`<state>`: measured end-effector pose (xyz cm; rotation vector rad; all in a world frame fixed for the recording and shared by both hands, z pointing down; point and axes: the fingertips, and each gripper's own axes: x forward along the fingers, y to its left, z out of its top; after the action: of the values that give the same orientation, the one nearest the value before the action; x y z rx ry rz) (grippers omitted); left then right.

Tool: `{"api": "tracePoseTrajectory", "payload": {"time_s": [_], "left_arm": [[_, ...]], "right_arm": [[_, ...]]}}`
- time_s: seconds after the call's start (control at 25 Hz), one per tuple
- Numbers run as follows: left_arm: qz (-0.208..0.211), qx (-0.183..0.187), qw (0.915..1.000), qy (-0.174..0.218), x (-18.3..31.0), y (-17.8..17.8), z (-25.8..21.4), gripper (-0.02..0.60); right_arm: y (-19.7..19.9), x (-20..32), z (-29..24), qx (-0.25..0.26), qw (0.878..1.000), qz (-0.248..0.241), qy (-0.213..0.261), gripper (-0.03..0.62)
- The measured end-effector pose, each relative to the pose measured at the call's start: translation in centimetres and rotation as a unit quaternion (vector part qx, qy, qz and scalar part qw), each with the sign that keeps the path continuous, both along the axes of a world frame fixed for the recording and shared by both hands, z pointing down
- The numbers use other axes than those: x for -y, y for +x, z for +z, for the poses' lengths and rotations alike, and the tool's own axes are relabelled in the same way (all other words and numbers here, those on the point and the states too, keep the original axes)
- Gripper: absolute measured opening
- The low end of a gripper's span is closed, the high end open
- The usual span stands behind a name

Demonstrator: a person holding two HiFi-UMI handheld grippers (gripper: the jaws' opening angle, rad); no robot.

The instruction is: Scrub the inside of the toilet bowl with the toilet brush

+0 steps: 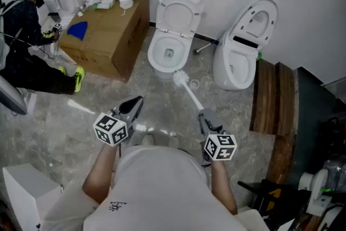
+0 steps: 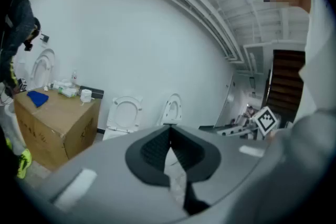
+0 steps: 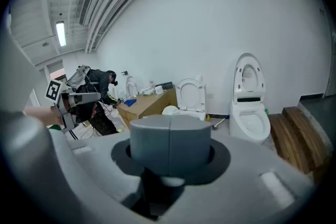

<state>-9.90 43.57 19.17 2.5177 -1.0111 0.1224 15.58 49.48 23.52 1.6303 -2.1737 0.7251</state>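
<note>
The right gripper (image 1: 204,114) is pinching the toilet brush (image 1: 187,89) by its handle end, probably for reach, holding its head just beside the toilet bowl's (image 1: 153,58) front rim, while the left gripper (image 1: 137,101) is hanging pressed together, empty.

toilet bowl (image 1: 153,57) open above | cardboard box (image 1: 108,43) crowds left | second toilet (image 1: 232,67) right

Bright, even indoor light from a long white ceiling tube lamp (image 3: 61,33) above the plain white wall (image 3: 220,29), with soft shadows. Both gripper views are fisheye-bent with dark corners and a blurred foreground.
</note>
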Motion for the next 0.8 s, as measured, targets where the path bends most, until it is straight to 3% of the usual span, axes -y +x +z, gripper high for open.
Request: {"api": "tracePoseTrajectory", "payload": {"time_s": [0.28,0.8], "left_arm": [[-0.017,-0.009,0.9998,-0.007,0.6,-0.7,0.2,-0.012],[0.005,0.009,0.9999,0.007,0.4,-2.9,0.5,-0.012]], "right_arm": [[-0.6,0.8,-0.5,-0.001,1.000,-0.002,0.008,0.146],[-2.9,0.0,-0.2,0.010,1.000,0.017,0.002,0.146]]}}
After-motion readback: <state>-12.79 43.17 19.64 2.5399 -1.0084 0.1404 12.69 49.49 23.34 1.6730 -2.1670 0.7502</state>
